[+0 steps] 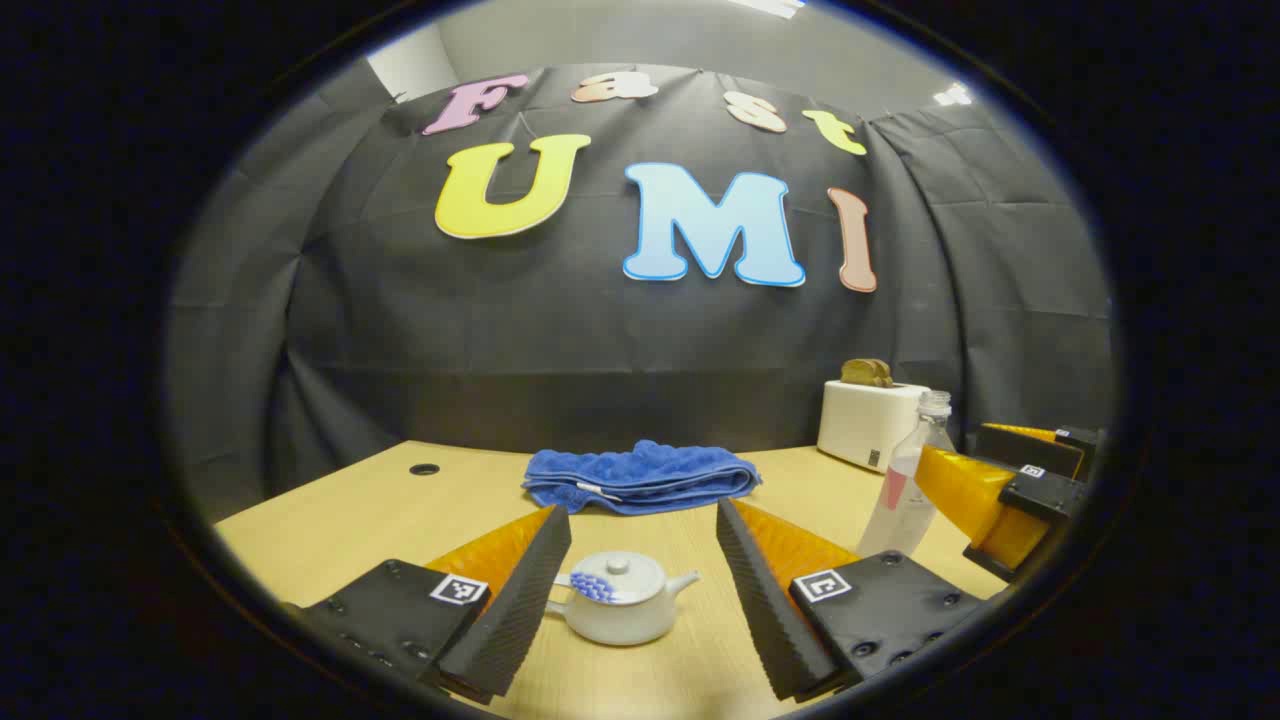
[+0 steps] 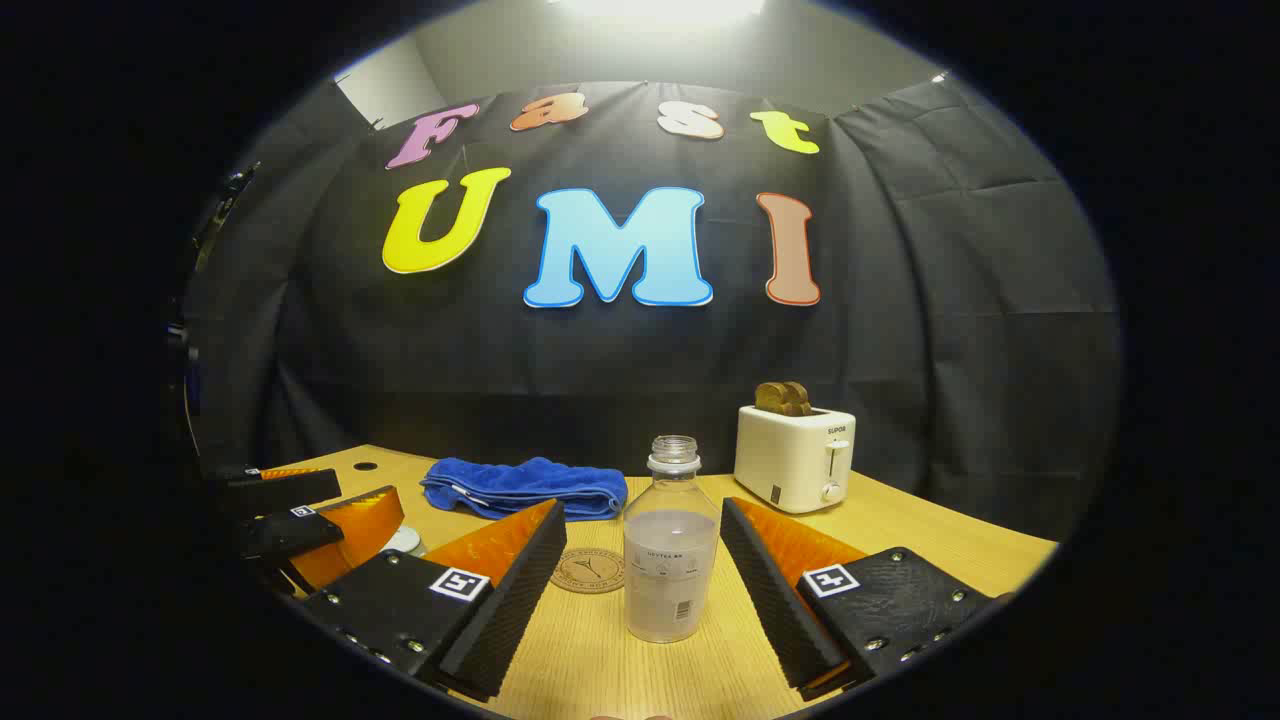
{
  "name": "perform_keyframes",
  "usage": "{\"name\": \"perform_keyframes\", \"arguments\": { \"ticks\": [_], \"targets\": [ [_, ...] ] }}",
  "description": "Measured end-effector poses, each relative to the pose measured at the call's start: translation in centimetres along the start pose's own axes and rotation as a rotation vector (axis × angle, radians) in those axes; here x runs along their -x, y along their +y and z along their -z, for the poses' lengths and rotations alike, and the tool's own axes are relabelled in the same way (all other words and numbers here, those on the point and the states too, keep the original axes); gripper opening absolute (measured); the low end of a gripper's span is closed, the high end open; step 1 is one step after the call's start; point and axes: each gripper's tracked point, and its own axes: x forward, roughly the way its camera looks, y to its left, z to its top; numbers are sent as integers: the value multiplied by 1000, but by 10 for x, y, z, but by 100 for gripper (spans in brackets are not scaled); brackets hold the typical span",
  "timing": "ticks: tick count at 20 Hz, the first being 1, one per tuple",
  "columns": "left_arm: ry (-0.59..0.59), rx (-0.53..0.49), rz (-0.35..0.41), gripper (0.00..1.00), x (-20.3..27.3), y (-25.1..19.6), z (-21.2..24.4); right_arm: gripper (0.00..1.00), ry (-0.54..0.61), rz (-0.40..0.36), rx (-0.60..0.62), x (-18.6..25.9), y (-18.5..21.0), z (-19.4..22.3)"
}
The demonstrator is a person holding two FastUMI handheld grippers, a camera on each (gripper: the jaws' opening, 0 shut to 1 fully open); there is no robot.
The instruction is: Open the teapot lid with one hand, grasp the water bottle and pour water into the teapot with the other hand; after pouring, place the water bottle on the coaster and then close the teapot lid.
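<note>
Jaws of both spread: teapot (image 1: 617, 598) between left, bottle (image 2: 670, 545) between right

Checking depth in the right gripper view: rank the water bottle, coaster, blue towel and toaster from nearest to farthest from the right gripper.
From the right gripper:
1. Water bottle, standing between its open fingers.
2. Coaster, just behind the bottle, to its left.
3. Blue towel, farther back on the left.
4. Toaster, back right by the wall; its depth is close to the towel's, so that order is uncertain.
</note>
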Motion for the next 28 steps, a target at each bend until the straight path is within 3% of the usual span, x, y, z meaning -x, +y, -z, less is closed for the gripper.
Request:
{"name": "perform_keyframes", "arguments": {
  "ticks": [18, 22, 24, 28],
  "targets": [
    [52, 7, -26, 94, -20, 7, 14, 98, 22, 1, 2, -3, -5, 11],
    [85, 10, -36, 88, -35, 13, 20, 98, 28, 14, 5, 0, -12, 14],
    [98, 2, -50, 79, -40, 18, 24, 98, 34, 19, -2, 1, -15, 16],
    [138, -7, -43, 71, -46, 16, 37, 98, 42, 33, -10, 1, -21, 19]
  ]
}}
